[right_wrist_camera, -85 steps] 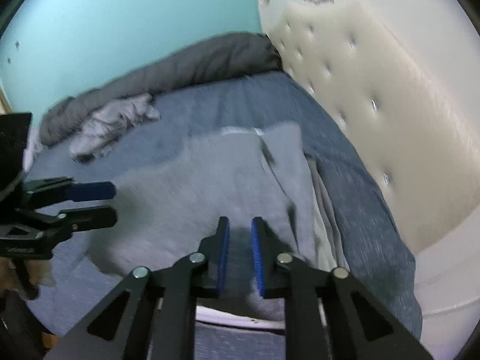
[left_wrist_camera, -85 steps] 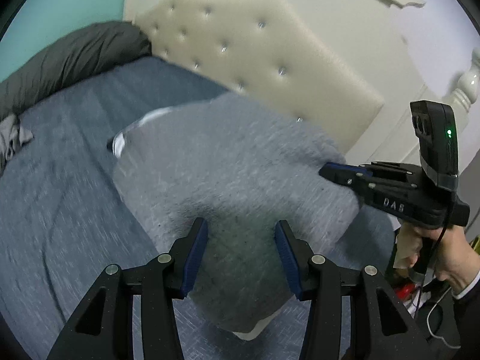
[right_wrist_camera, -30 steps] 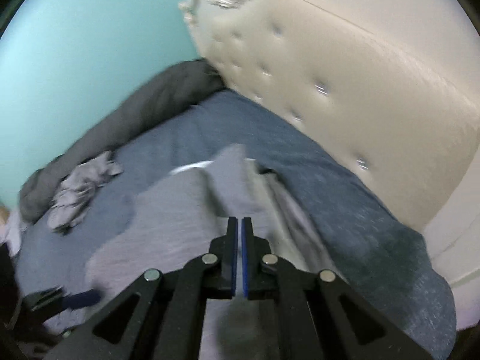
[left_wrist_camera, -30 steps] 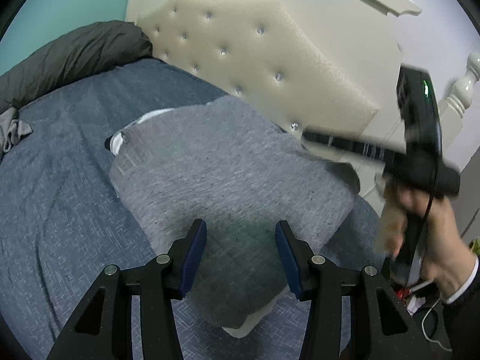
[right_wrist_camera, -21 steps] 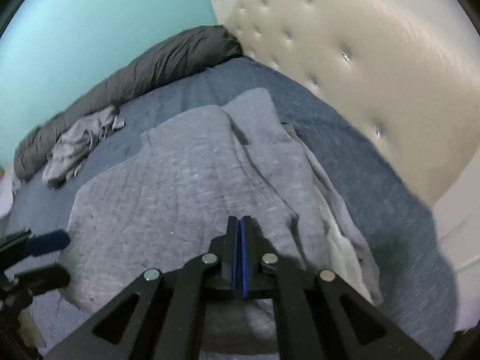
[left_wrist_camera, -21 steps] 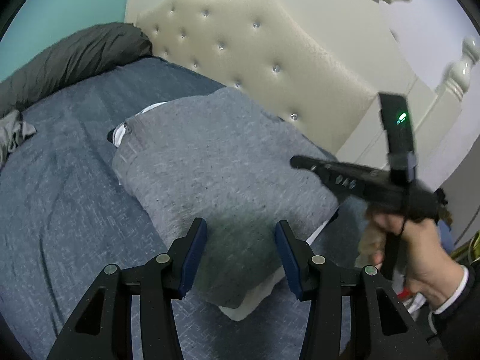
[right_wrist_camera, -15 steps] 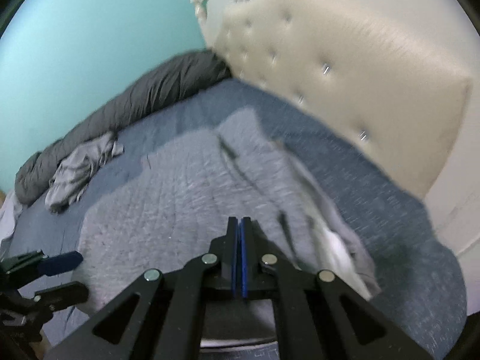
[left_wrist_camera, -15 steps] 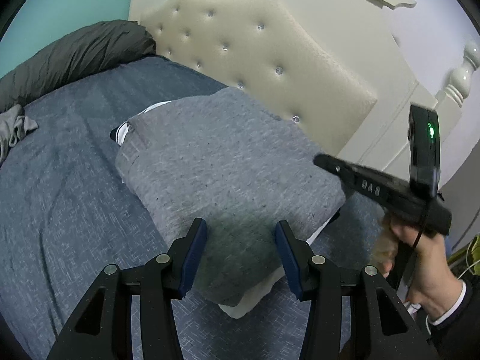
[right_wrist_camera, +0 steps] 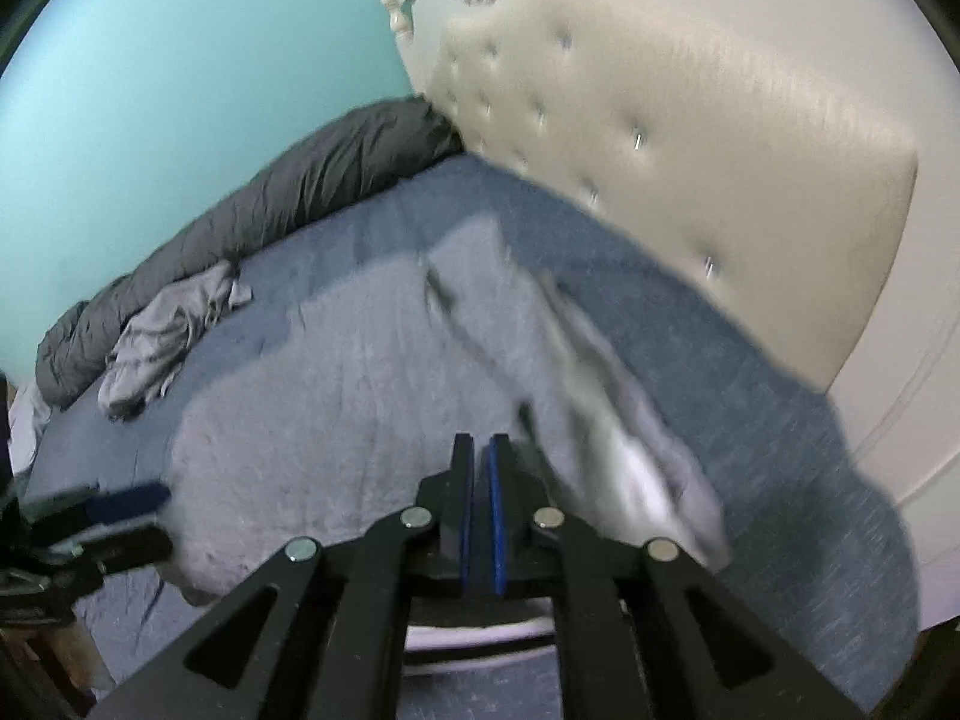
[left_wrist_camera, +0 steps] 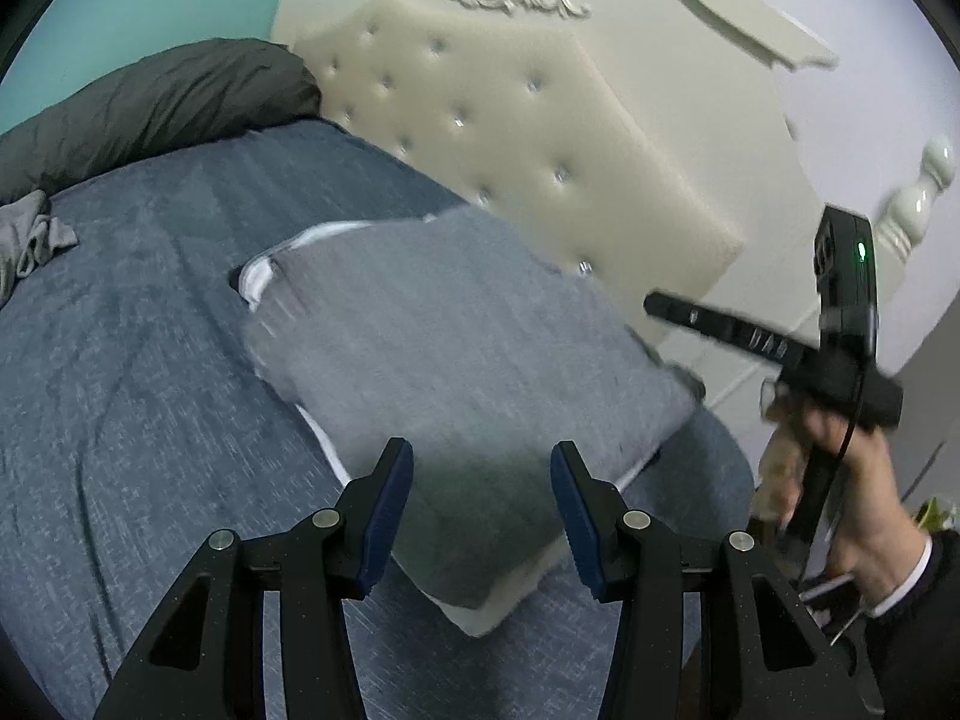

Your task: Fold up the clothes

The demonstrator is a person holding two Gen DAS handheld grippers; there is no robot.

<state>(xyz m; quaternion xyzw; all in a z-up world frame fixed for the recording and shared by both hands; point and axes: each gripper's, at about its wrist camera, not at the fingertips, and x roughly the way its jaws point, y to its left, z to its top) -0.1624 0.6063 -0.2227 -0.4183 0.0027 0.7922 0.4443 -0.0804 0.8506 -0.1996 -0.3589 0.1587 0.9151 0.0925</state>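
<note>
A grey garment with white trim [left_wrist_camera: 456, 354] lies folded flat on the blue bedspread [left_wrist_camera: 132, 396]; it also shows in the right wrist view [right_wrist_camera: 360, 396]. My left gripper [left_wrist_camera: 482, 504] is open and empty, hovering above the garment's near edge. My right gripper [right_wrist_camera: 480, 504] has its jaws almost together with a thin gap and nothing between them, above the garment's near edge. The right gripper [left_wrist_camera: 660, 305] shows in the left wrist view, raised at the bed's right side. The left gripper [right_wrist_camera: 138, 516] shows at the lower left of the right wrist view.
A cream tufted headboard [left_wrist_camera: 540, 138] stands behind the bed. A dark grey duvet roll [right_wrist_camera: 288, 186] lies along the teal wall. A crumpled light grey garment [right_wrist_camera: 162, 336] lies beside the roll. The bed's edge runs along the near side.
The right gripper closed from slightly open and swung about above the garment. The left gripper stayed open and nearly still. The garment has not visibly moved.
</note>
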